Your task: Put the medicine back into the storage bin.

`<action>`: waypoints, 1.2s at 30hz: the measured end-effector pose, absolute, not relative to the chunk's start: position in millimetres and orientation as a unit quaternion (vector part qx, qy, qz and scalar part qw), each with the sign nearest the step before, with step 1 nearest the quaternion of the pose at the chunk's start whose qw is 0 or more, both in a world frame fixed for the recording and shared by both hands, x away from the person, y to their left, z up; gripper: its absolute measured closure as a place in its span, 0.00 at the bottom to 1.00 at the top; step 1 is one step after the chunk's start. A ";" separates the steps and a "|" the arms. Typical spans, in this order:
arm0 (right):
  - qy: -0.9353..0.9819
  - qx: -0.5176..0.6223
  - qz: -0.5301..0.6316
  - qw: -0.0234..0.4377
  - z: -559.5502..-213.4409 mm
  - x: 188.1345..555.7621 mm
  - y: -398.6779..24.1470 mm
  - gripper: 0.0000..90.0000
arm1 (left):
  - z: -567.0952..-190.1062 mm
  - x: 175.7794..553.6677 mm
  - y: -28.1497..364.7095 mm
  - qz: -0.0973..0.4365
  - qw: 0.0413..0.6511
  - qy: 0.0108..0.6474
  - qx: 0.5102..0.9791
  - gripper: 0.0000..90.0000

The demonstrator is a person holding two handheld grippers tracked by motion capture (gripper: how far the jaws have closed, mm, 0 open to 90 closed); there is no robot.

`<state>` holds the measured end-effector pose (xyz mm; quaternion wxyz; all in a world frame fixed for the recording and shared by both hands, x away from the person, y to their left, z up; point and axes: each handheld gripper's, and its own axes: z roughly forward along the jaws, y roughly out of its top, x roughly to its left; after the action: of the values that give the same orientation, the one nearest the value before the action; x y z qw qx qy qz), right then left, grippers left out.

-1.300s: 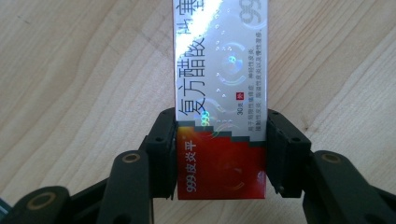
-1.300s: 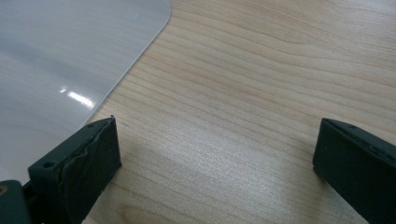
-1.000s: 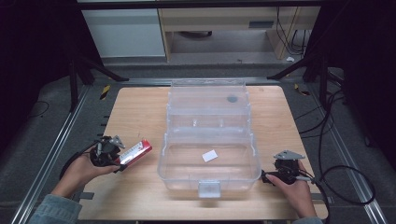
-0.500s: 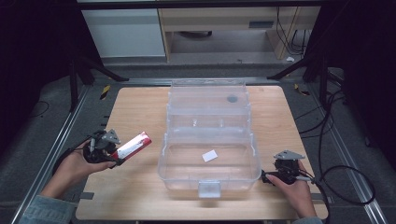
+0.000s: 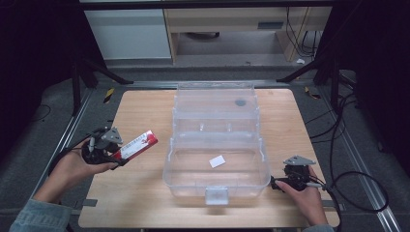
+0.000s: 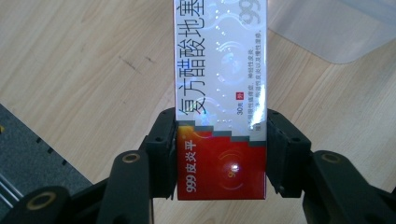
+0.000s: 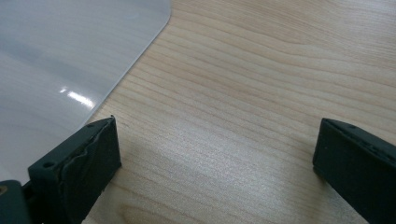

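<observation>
The left gripper (image 6: 219, 154) pinches the red end of a red-and-white medicine carton (image 6: 219, 93), likely light and crushable, best held across its narrow sides, above the wooden table (image 5: 140, 121) left of the clear plastic box (image 5: 217, 150), while the right gripper (image 7: 215, 154) rests spread.

The box (image 6: 219, 98) sat between the jaws of the left gripper (image 5: 109, 153), its far end sticking out past them toward the clear container (image 5: 215, 145). The table (image 7: 261, 84) lay between the right gripper's (image 5: 283, 183) jaws, the container just beside one jaw.
</observation>
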<state>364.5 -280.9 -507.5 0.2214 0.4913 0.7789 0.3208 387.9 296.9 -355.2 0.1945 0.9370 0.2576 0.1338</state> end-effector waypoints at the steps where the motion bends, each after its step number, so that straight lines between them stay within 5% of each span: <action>1: 0.779 0.492 0.321 0.221 -507.5 364.4 -280.8 0.01 | -352.1 387.7 295.7 0.134 0.194 0.254 0.938 0.57; 16: 0.780 0.490 0.322 0.220 -507.5 364.8 -280.6 0.01 | -302.7 378.2 242.1 0.149 0.195 0.173 0.954 0.57; 36: 0.781 0.488 0.322 0.220 -507.4 365.3 -280.4 0.01 | -296.2 390.8 163.6 0.134 0.186 0.106 0.968 0.57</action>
<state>365.3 -280.4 -507.4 0.2203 0.4877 0.7811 0.3219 390.8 163.6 -296.2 0.1858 0.9677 0.1055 0.1340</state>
